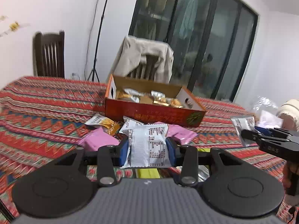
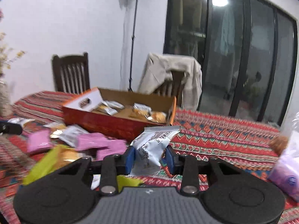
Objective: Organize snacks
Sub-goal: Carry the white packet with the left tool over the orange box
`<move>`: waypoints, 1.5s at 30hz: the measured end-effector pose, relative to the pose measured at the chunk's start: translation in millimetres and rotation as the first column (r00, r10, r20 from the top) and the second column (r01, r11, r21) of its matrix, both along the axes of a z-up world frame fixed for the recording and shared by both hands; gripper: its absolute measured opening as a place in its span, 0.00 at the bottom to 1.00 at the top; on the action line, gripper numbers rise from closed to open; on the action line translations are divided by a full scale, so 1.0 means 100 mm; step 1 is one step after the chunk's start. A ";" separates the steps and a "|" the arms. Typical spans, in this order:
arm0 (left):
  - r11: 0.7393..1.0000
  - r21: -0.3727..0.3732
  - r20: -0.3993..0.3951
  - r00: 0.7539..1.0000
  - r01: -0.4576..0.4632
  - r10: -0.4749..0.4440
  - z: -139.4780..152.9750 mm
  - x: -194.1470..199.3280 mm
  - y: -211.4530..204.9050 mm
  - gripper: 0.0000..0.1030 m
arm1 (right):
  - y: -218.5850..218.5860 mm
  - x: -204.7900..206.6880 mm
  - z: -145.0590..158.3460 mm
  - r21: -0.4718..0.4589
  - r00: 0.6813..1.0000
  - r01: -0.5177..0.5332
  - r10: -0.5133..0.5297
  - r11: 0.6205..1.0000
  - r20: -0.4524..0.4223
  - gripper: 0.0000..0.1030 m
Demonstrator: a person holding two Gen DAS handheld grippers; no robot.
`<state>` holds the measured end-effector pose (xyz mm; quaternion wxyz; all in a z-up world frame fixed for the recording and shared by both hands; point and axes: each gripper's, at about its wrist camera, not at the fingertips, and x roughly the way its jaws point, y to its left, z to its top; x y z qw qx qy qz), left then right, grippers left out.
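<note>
My left gripper (image 1: 147, 149) is shut on a white snack packet (image 1: 147, 145), held above the patterned tablecloth. My right gripper (image 2: 150, 158) is shut on another white snack packet (image 2: 153, 143); it also shows at the right of the left wrist view (image 1: 248, 134) with its packet (image 1: 243, 125). An open red cardboard box (image 1: 149, 112) with several gold and white packets inside stands ahead; in the right wrist view the box (image 2: 112, 123) is ahead and left. Pink packets (image 1: 97, 140) and an orange one (image 1: 108, 125) lie loose before the box.
Pink packets (image 2: 93, 141) and a yellow-green packet (image 2: 46, 162) lie at the left. A plastic bag with a purple pack (image 2: 286, 169) is at the right. Two chairs (image 2: 71, 74) stand behind the table, one draped with a beige cloth (image 2: 172, 71). A light stand (image 2: 132, 37) is behind.
</note>
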<state>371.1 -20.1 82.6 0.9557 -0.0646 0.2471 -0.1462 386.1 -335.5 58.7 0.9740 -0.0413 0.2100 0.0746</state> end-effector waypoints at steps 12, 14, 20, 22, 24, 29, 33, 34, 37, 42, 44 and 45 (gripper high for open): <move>1.000 -0.005 0.072 0.997 -0.023 0.023 0.01 -1.42 0.27 0.41 | 0.14 -1.70 0.05 0.150 0.996 -0.079 0.082 0.986 -0.018 0.34; 1.000 -0.013 0.066 0.997 -0.024 0.025 0.04 -1.45 0.27 0.41 | 0.18 -1.82 0.04 0.138 0.996 -0.078 0.082 0.987 -0.022 0.34; 1.000 -0.012 0.105 0.994 -0.014 0.016 0.10 -1.61 0.28 0.41 | 0.25 -2.08 0.13 0.140 0.996 -0.094 0.094 0.986 0.007 0.34; 1.000 -0.011 0.107 0.994 -0.020 0.021 0.11 -1.60 0.29 0.41 | 0.28 -2.09 0.16 0.142 0.995 -0.099 0.097 0.985 0.017 0.34; 1.000 -0.013 0.113 0.993 -0.019 0.020 0.14 -1.56 0.30 0.41 | 0.29 -2.09 0.19 0.143 0.995 -0.104 0.101 0.984 0.025 0.34; 1.000 -0.008 0.168 0.986 0.002 0.000 0.39 -1.19 0.33 0.42 | 0.26 -1.87 0.31 0.121 0.993 -0.117 0.112 0.986 0.048 0.34; 1.000 0.008 0.180 0.984 0.002 -0.003 0.69 -0.50 0.32 0.42 | 0.13 -1.37 0.58 0.099 0.986 -0.148 0.139 0.984 0.092 0.34; 1.000 0.015 0.181 0.983 -0.007 0.004 0.76 -0.30 0.30 0.42 | 0.11 -1.22 0.64 0.098 0.984 -0.158 0.149 0.982 0.096 0.34; 1.000 0.025 0.159 0.987 -0.011 0.007 0.91 0.38 0.23 0.42 | 0.03 -0.61 0.85 0.095 0.980 -0.181 0.172 0.979 0.102 0.34; 0.999 0.032 0.084 0.996 -0.007 0.004 0.97 1.55 0.07 0.42 | 0.04 0.71 1.09 0.132 0.974 -0.224 0.221 0.965 0.042 0.34; 0.998 0.063 0.059 0.998 -0.002 -0.002 0.89 2.01 -0.02 0.42 | 0.15 1.23 1.10 0.128 0.973 -0.229 0.230 0.965 0.006 0.34; 0.997 0.082 0.043 0.999 0.004 -0.007 0.83 2.23 -0.08 0.42 | 0.22 1.57 1.07 0.120 0.973 -0.227 0.231 0.967 -0.020 0.34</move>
